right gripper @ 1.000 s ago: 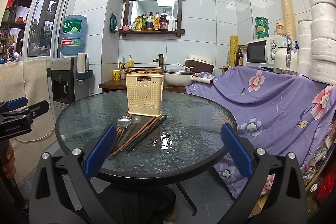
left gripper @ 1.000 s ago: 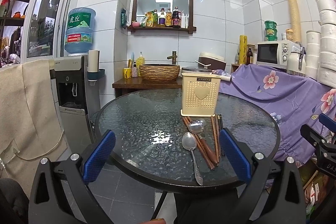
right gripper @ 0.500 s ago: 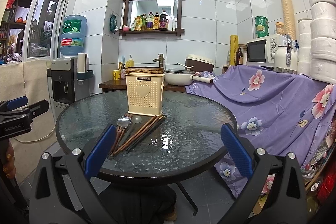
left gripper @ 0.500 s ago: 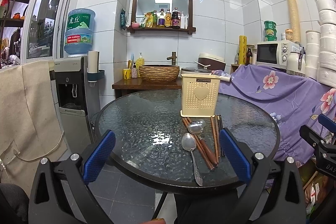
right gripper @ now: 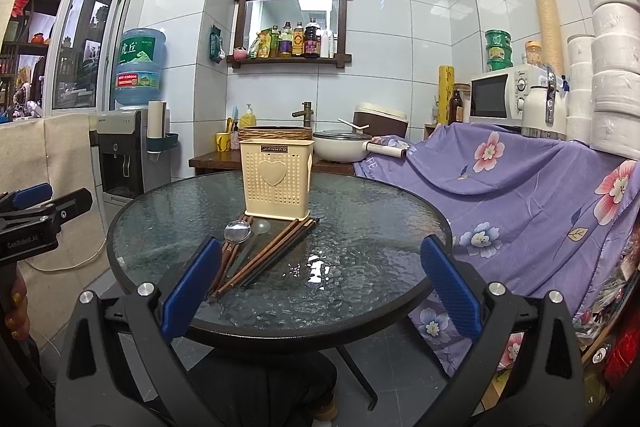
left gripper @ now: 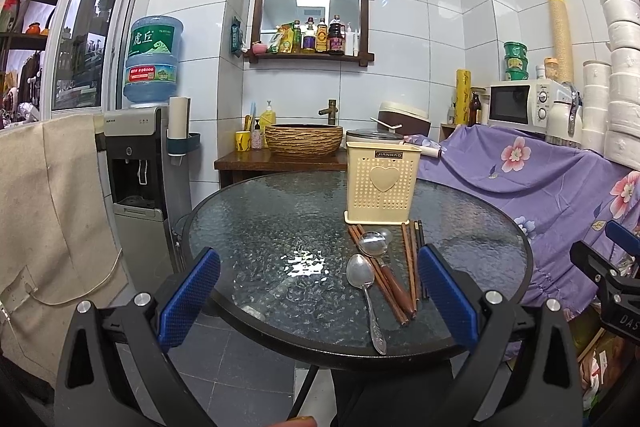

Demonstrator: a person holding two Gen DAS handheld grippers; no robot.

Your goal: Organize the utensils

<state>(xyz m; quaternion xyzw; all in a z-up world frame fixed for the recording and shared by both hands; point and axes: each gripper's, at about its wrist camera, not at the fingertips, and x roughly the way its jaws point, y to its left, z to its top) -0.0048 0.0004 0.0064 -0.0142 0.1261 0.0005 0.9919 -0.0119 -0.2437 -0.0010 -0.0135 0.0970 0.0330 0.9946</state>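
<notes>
Nothing appears sorted yet. Spoons [left gripper: 366, 277] and chopsticks [left gripper: 408, 267] lie on the glass surface [left gripper: 256, 227] just before the holder [left gripper: 382, 187], apparently empty. Left claw [left gripper: 318, 301] and right claw [right gripper: 318, 285] are held wide apart, unloaded.

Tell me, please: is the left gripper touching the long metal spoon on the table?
Apart. In the left wrist view the left gripper is open and empty, with glass table showing between its pads and the metal spoon.

A cream perforated holder [left gripper: 382, 187] stands upright on the tabletop [left gripper: 260, 227]. Just near it lie two metal spoons [left gripper: 362, 277] and brown chopsticks [left gripper: 408, 267].
</notes>
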